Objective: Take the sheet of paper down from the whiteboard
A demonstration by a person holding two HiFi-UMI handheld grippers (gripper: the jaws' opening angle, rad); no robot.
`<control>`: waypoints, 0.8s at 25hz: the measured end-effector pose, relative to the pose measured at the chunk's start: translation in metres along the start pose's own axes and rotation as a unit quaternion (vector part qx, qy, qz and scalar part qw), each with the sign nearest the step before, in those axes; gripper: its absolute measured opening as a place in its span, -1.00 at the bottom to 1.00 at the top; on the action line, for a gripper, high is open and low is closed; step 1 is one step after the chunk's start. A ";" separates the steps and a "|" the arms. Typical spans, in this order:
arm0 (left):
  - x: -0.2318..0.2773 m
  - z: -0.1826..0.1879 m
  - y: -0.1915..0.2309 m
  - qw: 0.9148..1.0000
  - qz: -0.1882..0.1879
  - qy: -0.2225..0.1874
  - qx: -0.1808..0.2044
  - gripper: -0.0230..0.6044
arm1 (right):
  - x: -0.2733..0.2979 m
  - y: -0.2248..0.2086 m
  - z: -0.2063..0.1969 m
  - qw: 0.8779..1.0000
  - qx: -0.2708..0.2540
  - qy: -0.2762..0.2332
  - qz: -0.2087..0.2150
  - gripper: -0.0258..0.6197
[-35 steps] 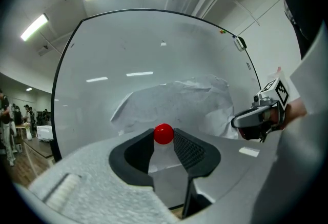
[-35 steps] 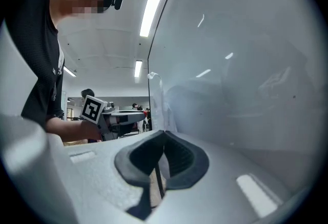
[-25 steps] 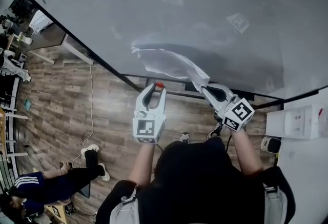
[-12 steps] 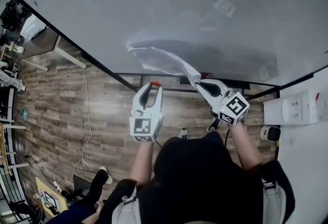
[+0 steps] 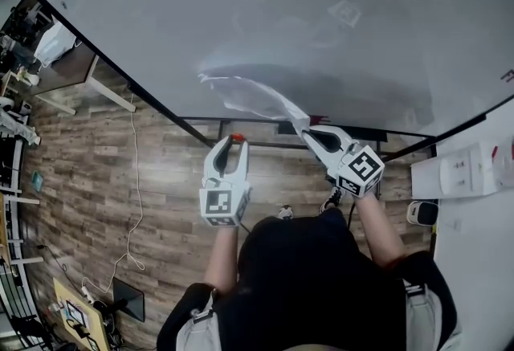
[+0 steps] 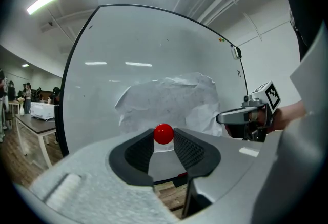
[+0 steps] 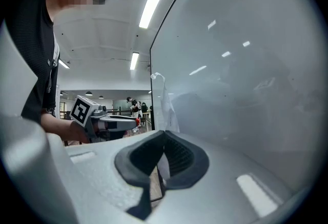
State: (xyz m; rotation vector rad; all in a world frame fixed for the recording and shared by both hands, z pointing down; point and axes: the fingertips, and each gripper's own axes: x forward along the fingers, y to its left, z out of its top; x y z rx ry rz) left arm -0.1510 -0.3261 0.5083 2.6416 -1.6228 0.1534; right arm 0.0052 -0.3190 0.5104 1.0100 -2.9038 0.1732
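A crumpled white sheet of paper (image 5: 250,97) hangs against the whiteboard (image 5: 337,12), its lower right corner pulled away from the board. My right gripper (image 5: 307,129) is shut on that corner; in the right gripper view the paper (image 7: 166,109) shows edge-on, running into the closed jaws of the right gripper (image 7: 163,162). My left gripper (image 5: 235,141) sits just below the paper's lower edge, shut on a small red ball magnet (image 5: 236,137). In the left gripper view the magnet (image 6: 163,134) is pinched between the jaw tips, with the paper (image 6: 169,101) behind it.
The whiteboard's dark frame (image 5: 161,104) runs diagonally over a wooden floor (image 5: 96,181). Tables and clutter (image 5: 24,60) stand at the far left. A white box (image 5: 462,171) sits at the right, and a cable (image 5: 132,181) lies on the floor.
Both grippers have drifted a little to the left and kept their holds. The person sitting on the floor at lower left is no longer in view.
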 end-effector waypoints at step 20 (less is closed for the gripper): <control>0.003 0.003 0.001 1.000 -0.005 0.003 0.002 -0.52 | 0.004 -0.005 0.006 1.000 0.006 -0.011 -0.002 -0.91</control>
